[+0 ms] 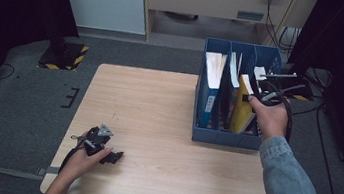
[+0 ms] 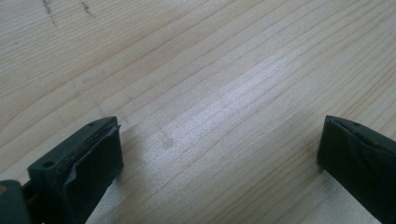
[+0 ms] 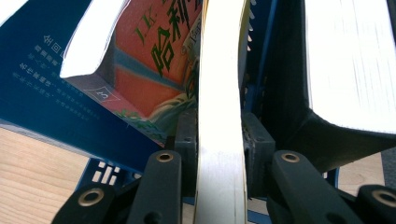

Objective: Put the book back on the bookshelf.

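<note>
Right gripper view has the right tool point(image 3: 219, 140) clamped on a thin yellow book point(image 3: 219, 93) upright in the blue file rack point(image 1: 225, 137), while the left tool point(image 2: 219, 154) rests open on the table point(image 2: 210, 70), out of the way.

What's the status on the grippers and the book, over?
Right gripper shut on yellow book in the blue rack. Left gripper open, resting on the table. Neighbouring books crowd close on both sides.

Dim, dark-edged high view; glare on table point(image 2: 224, 102); blown-out, blurred book pages point(image 3: 219, 93).
</note>
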Motion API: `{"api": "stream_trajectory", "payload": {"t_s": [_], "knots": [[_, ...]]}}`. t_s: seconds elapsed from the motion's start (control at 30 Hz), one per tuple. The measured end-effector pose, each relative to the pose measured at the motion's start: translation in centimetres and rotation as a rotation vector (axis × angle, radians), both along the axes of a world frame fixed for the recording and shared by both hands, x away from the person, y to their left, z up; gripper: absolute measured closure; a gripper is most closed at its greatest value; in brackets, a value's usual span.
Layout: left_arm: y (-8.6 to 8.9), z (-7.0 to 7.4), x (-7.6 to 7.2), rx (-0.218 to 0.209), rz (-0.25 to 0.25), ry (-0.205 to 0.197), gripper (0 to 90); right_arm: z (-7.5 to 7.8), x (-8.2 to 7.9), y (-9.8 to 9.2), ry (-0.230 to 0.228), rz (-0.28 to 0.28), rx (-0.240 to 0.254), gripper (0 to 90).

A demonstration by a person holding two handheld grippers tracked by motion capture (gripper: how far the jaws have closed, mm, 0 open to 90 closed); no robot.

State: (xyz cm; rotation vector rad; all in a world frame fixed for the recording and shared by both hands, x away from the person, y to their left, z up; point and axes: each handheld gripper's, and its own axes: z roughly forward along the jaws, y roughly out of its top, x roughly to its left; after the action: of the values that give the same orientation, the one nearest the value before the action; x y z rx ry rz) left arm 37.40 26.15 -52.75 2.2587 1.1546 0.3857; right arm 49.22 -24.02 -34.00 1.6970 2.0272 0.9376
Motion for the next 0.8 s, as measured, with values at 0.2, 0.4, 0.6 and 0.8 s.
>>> {"api": "stream_trajectory", "payload": {"t_s": [0.2, 0.4, 0.6, 0.8], "knots": [[0.0, 0.0, 0.0, -0.002, 0.0, 0.001, 0.0, 0.2, 0.5, 0.0, -0.015, 0.001, -0.005, 74.3], [0.0, 0.0, 0.0, -0.001, -0.001, 0.003, 0.0, 1.1, 1.1, 0.1, -0.058, -0.013, 0.006, 74.4], [-0.1, 0.0, 0.0, -0.001, -0.004, 0.003, 0.0, 1.2, 2.1, 0.2, -0.093, -0.036, 0.016, 74.4], [-0.1, 0.0, 0.0, 0.0, -0.008, 0.002, 0.0, 0.7, 3.4, 0.6, -0.096, -0.054, 0.021, 74.2]]}}
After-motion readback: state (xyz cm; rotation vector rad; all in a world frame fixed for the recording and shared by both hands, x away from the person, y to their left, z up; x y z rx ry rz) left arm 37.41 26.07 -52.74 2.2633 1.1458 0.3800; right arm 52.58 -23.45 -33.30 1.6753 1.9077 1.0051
